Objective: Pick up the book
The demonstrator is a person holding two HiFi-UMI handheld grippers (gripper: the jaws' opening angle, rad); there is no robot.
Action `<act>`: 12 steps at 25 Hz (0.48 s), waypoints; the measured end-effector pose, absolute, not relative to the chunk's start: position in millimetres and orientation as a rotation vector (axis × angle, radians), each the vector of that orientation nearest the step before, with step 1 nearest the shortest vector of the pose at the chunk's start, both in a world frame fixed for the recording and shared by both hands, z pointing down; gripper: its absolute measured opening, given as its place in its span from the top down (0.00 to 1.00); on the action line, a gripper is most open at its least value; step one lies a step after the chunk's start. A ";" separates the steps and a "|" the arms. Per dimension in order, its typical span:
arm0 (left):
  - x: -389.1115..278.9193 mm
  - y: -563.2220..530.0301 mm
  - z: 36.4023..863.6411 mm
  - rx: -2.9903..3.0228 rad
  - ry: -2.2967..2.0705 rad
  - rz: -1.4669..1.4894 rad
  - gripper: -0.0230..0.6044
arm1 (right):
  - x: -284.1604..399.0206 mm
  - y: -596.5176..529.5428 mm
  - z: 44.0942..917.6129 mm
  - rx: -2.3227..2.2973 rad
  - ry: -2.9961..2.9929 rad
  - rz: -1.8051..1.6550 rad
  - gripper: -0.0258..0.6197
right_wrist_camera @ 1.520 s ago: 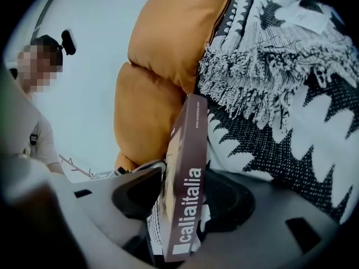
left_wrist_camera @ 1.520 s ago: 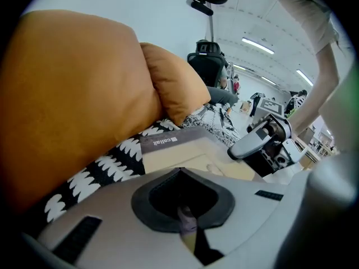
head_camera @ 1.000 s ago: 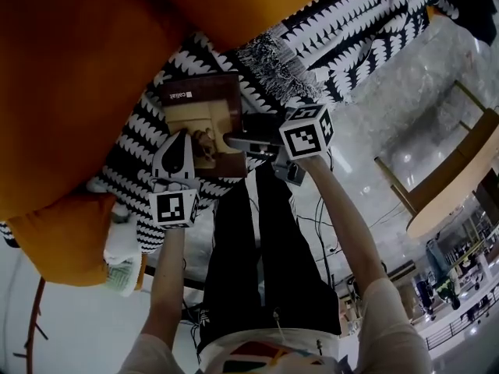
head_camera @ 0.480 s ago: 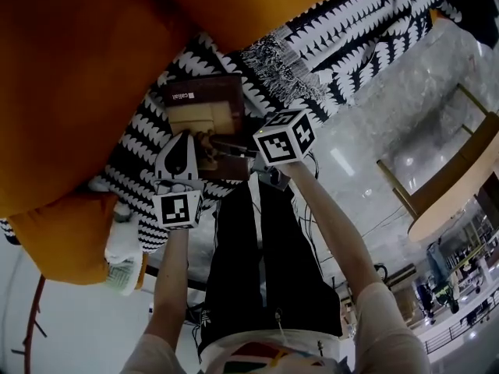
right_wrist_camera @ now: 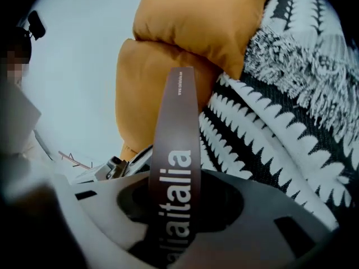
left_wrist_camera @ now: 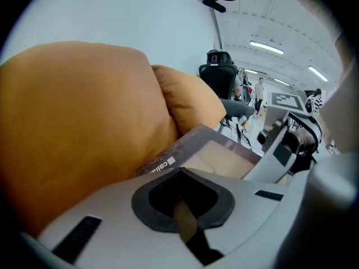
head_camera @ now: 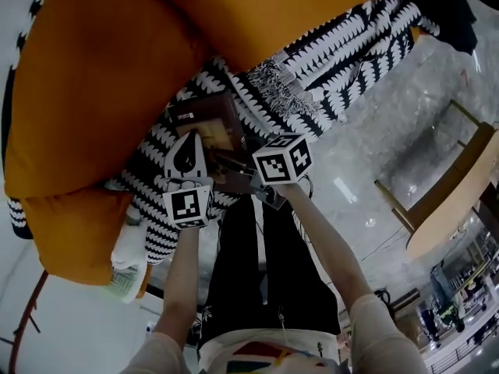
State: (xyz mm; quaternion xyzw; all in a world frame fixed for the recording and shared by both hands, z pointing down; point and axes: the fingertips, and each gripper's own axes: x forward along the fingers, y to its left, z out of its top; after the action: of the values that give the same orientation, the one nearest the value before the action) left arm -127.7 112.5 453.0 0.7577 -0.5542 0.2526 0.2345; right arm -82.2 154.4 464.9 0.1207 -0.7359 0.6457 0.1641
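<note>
The book (head_camera: 212, 123), brown-covered with a pale picture on its front, sits between the two grippers just over the black-and-white throw (head_camera: 343, 41) draped on the orange sofa (head_camera: 101, 76); whether it touches the throw I cannot tell. The right gripper (head_camera: 238, 166) has it by the spine: in the right gripper view the brown spine (right_wrist_camera: 176, 150) with white lettering stands upright between the jaws of the right gripper (right_wrist_camera: 179, 206), which are closed against it on both sides. The left gripper (head_camera: 190, 140) lies along the book's left edge, and in the left gripper view the jaws of the left gripper (left_wrist_camera: 179, 175) are drawn in on a thin tan sliver that meets the cover (left_wrist_camera: 221, 153) slanting away just beyond them. An orange cushion (left_wrist_camera: 84, 128) fills that view's left side. The person's black trousers (head_camera: 249, 271) show below the grippers, with grey marble floor (head_camera: 405, 115) to the right
</note>
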 end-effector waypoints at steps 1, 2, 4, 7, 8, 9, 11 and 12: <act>-124.4 110.0 446.0 2.092 -1.535 0.675 0.96 | -78.7 156.7 459.5 0.349 -2.106 1.837 0.73; -121.8 104.1 435.6 2.108 -1.552 0.655 0.96 | -75.1 154.6 450.5 0.359 -2.121 1.828 0.73; -119.6 81.3 410.4 2.152 -1.600 0.613 0.96 | -69.7 134.6 427.8 0.394 -2.177 1.762 0.73; -115.6 60.7 368.7 2.195 -1.637 0.583 0.96 | -61.3 107.0 384.1 0.475 -2.262 1.587 0.73; -112.2 63.1 352.9 2.199 -1.636 0.589 0.96 | -56.4 105.1 366.2 0.501 -2.276 1.536 0.73; -108.3 64.4 335.4 2.206 -1.638 0.593 0.96 | -50.8 101.8 347.4 0.530 -2.293 1.487 0.73; -100.1 59.7 292.3 2.230 -1.657 0.578 0.96 | -40.0 91.3 306.7 0.593 -2.334 1.399 0.73; -96.0 60.3 268.0 2.235 -1.669 0.566 0.96 | -34.8 90.6 284.1 0.622 -2.351 1.362 0.73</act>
State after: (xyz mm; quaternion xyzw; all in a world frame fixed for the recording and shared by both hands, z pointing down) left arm -96.0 60.3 268.0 0.7768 -0.5799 0.1967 0.1470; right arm -34.8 90.6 284.1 0.2195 -0.8302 0.4811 0.1763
